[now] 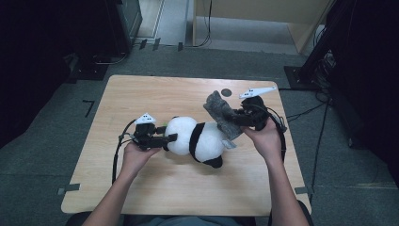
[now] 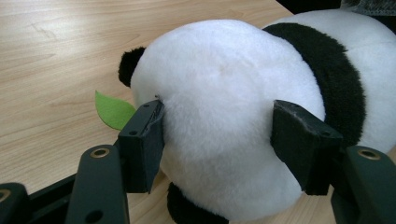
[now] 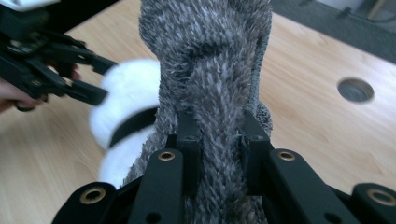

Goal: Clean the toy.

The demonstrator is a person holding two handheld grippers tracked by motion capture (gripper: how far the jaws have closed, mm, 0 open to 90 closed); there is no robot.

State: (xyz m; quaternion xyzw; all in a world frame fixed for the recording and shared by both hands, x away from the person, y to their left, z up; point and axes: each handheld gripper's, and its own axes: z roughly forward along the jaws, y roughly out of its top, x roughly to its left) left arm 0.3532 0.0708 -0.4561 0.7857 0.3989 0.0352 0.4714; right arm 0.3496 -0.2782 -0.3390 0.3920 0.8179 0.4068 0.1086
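A black-and-white panda plush (image 1: 197, 136) lies on its side in the middle of the wooden table (image 1: 155, 94). My left gripper (image 1: 171, 138) comes in from the left and is shut on the panda's white head (image 2: 224, 93), both pads sunk into the fur. A green felt leaf (image 2: 112, 111) pokes out beside the head. My right gripper (image 1: 237, 120) is shut on a grey fuzzy cloth (image 1: 219, 110), held above the table at the panda's rear end. The cloth (image 3: 205, 46) is bunched between the jaws and rises beyond them, with the panda (image 3: 121, 107) behind it.
A small round hole (image 1: 227, 92) sits in the tabletop near the far edge, right of centre. Black stands and cables crowd the floor at the right and far left of the table. Bare wood lies in front of the panda.
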